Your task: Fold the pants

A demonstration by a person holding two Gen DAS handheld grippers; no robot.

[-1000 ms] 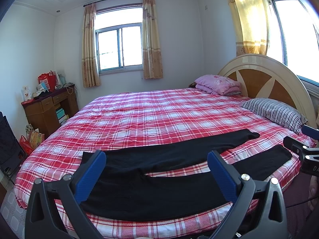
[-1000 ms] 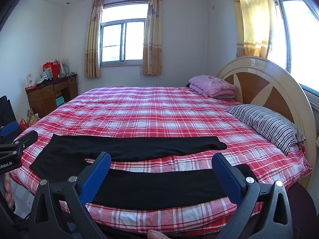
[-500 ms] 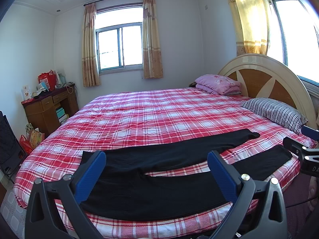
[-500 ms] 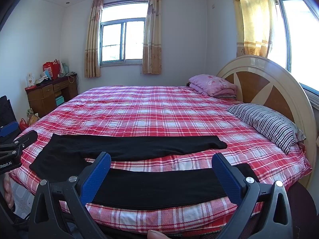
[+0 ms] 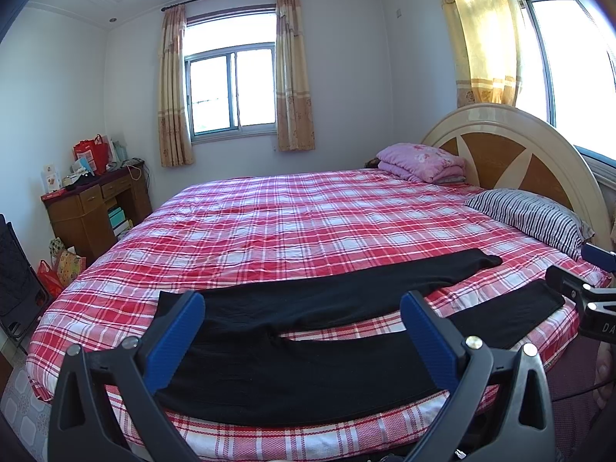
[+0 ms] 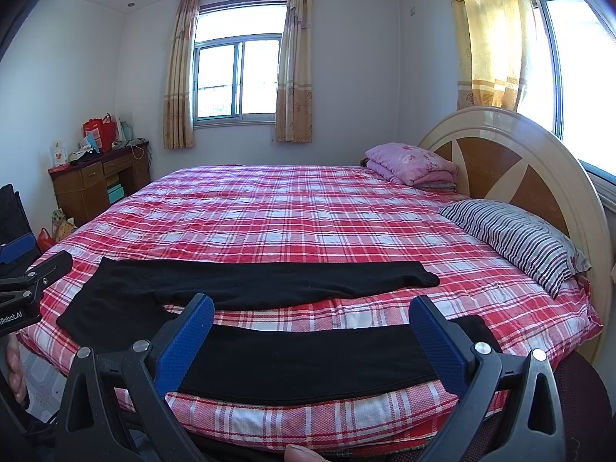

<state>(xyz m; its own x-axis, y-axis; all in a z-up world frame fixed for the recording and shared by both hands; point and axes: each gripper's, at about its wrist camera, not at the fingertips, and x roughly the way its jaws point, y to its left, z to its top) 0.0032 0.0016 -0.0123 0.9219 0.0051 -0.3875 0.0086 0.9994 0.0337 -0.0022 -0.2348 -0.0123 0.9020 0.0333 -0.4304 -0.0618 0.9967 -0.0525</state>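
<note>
Left wrist — one pants (image 5: 308, 346) | two tools (image 5: 302, 340) (image 6: 312, 340) agape

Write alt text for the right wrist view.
Black pants lie spread flat, legs apart, along the near edge of a red plaid bed, framed by the open blue-padded right tongs. A striped pillow and folded pink blanket sit by the headboard; the left tongs show at the left edge.

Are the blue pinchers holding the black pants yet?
No, nothing is held. The left gripper and right gripper are both open above the black pants, which lie flat on the bed.
</note>
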